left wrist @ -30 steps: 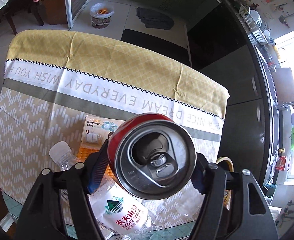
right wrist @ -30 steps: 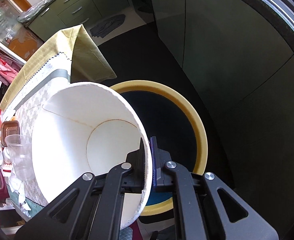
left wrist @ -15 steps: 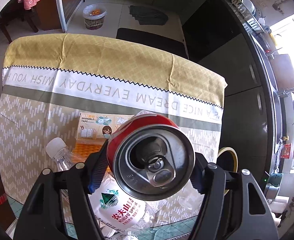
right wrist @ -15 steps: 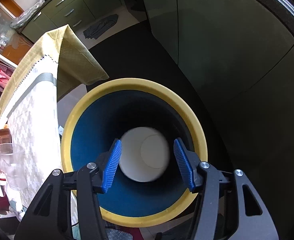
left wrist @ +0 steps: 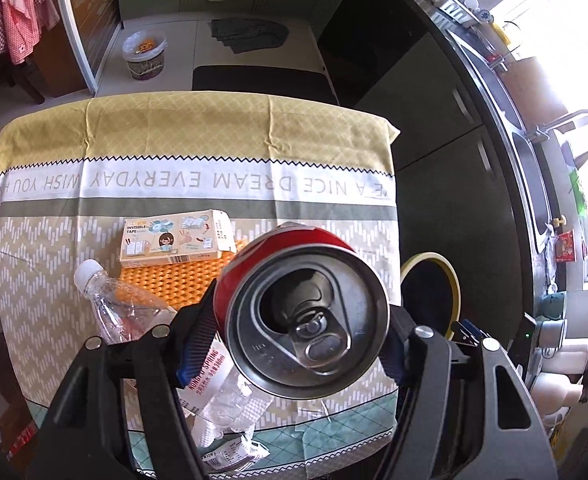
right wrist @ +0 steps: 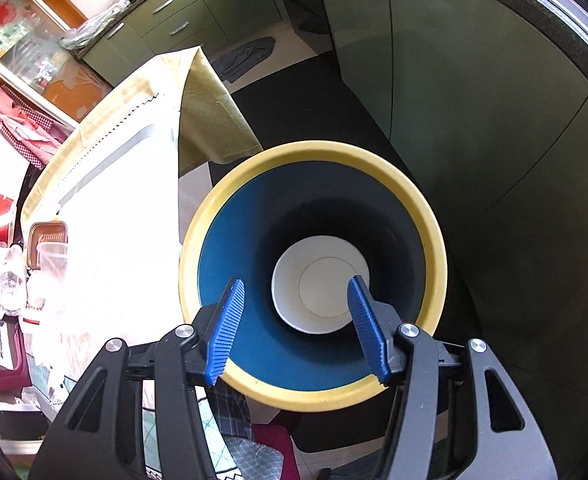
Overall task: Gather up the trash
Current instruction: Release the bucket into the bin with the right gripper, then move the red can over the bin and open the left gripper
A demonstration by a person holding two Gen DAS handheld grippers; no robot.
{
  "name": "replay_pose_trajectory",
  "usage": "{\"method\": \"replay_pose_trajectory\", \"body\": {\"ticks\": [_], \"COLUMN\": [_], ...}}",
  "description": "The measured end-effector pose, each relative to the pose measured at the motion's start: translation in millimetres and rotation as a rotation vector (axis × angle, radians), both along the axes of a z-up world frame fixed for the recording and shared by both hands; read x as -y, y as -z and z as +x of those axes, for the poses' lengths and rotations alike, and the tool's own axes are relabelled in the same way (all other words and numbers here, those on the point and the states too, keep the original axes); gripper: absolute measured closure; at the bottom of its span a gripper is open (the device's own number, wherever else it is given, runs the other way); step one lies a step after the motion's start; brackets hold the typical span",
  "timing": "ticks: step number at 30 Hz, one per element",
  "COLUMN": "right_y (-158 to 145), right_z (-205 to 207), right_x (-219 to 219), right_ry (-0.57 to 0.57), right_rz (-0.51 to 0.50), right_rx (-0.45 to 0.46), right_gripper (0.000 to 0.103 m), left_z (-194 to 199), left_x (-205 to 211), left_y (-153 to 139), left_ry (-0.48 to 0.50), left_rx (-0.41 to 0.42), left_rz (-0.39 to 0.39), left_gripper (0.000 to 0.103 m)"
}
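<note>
My left gripper (left wrist: 296, 340) is shut on a red drink can (left wrist: 289, 248), its opened silver top facing the camera, held above the table. In the right wrist view my right gripper (right wrist: 296, 282) stands open over a blue bin with a yellow rim (right wrist: 426, 216). Nothing is between its blue pads (right wrist: 227, 320). A white paper cup (right wrist: 320, 292) lies at the bottom of the bin. The same bin (left wrist: 452, 280) shows past the table's right edge in the left wrist view.
On the yellow tablecloth (left wrist: 197, 140) lie a tape box (left wrist: 173, 240), an orange mat (left wrist: 173, 276) and a crushed clear bottle (left wrist: 121, 308). A clear plastic cup (right wrist: 51, 256) and a brown tray (right wrist: 47, 232) sit near the table edge. Dark cabinets (right wrist: 474, 100) stand beside the bin.
My right gripper opened and let go of the white paper cup, which dropped to the bin's bottom. The left gripper carried the can to the right, and the bin came into its view.
</note>
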State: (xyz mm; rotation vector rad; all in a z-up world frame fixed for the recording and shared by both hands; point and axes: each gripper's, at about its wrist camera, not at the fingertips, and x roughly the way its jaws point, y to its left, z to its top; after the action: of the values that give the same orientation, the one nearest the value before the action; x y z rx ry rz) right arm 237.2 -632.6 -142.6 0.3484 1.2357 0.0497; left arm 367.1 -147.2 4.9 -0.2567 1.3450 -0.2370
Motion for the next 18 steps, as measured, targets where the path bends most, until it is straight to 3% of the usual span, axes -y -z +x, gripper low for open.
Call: {"method": "replay_pose_trajectory", "body": {"ticks": [18], "right_y": [-2.2], "right_z": [-25.9], "right_x": [9.4], "right_ry": [-0.014], "right_rz": [0.041], "right_rx": [0.032], "right_gripper": [0.048], "left_z": [-45.6], "left_x": [95.0], "left_y": [-26.0], "left_ry": [0.225], "left_rx": [0.034], "left_rz": [0.014], "left_gripper": [0.04]}}
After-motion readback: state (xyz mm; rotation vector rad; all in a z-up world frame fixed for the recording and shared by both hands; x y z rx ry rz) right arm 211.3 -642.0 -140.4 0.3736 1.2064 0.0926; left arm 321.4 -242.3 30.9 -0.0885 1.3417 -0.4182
